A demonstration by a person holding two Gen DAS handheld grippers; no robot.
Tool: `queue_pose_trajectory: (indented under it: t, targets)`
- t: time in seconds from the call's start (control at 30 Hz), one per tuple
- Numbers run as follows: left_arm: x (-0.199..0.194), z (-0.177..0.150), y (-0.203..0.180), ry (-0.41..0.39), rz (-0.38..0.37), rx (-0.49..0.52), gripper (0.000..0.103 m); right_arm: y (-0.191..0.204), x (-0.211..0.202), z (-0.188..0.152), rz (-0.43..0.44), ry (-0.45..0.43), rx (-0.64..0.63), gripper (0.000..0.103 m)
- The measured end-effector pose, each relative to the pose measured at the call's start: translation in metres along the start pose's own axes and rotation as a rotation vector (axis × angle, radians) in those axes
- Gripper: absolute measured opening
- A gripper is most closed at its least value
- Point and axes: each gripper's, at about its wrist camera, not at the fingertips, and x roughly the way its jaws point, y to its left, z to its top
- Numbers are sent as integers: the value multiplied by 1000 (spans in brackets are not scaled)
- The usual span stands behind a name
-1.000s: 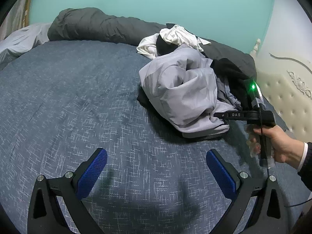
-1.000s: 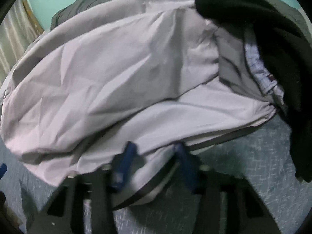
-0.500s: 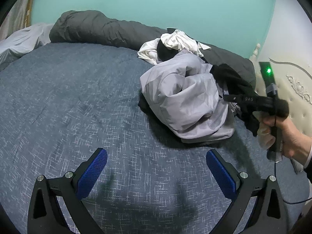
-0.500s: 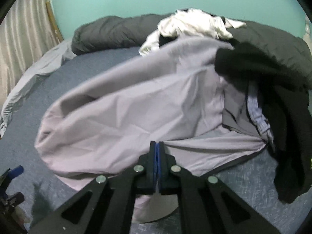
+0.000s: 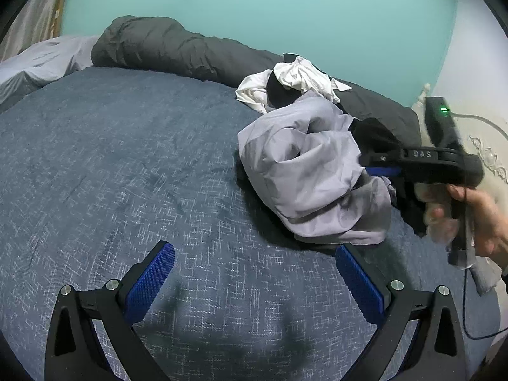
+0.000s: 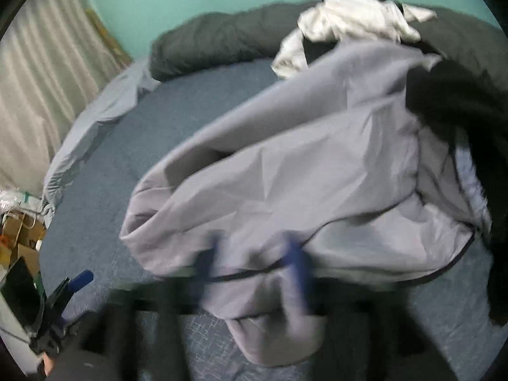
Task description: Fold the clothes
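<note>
A crumpled light grey garment (image 5: 304,171) lies in a heap on the blue bedspread (image 5: 127,174), on the right. My left gripper (image 5: 255,282) hovers open over bare bedspread, short of the heap. A hand (image 5: 482,219) holds my right gripper (image 5: 381,170) against the heap's right side. The right wrist view is blurred: the blue fingers (image 6: 206,260) stand apart, and a dark-edged fold of the grey garment (image 6: 285,171) drapes between and over them. A black garment (image 5: 377,133) and a white one (image 5: 298,79) lie in the same pile.
A rolled dark grey duvet (image 5: 177,47) runs along the far side by the teal wall. A pale padded headboard (image 5: 489,158) rises at the right. A curtain (image 6: 41,89) and cardboard boxes (image 6: 19,231) stand beyond the bed's left edge.
Half a second ago the right gripper's fingers were shut on the grey garment's edge; now they stand apart. The heap has been lifted and pulled a little. The left gripper has barely moved.
</note>
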Motion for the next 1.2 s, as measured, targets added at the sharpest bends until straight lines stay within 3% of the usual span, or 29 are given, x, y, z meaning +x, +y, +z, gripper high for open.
queue_pose_trajectory:
  t: [0.23, 0.4, 0.5, 0.57, 0.63, 0.73, 0.83, 0.93, 1.2]
  targets:
    - [0, 1, 6, -2, 1, -7, 103, -15, 46, -8, -104, 141, 125, 73]
    - [1, 0, 8, 4, 0, -14, 103, -53, 47, -21, -52, 132, 338, 73]
    - [1, 0, 8, 2, 1, -12, 103, -53, 52, -19, -1, 121, 345, 73]
    - [1, 0, 8, 3, 2, -13, 103, -48, 55, -15, 43, 96, 328, 66]
    - [2, 0, 9, 5, 3, -14, 103, -41, 55, -10, 52, 78, 287, 38]
    - [2, 1, 10, 5, 3, -17, 103, -29, 49, -3, 31, 37, 206, 9]
    - [0, 2, 9, -2, 1, -17, 103, -19, 34, 2, 21, -14, 148, 2]
    - [-2, 3, 8, -5, -3, -17, 103, -9, 17, 4, 43, -55, 90, 1]
    - [-16, 10, 8, -38, -7, -19, 103, 52, -10, -7, 195, -79, -44, 1]
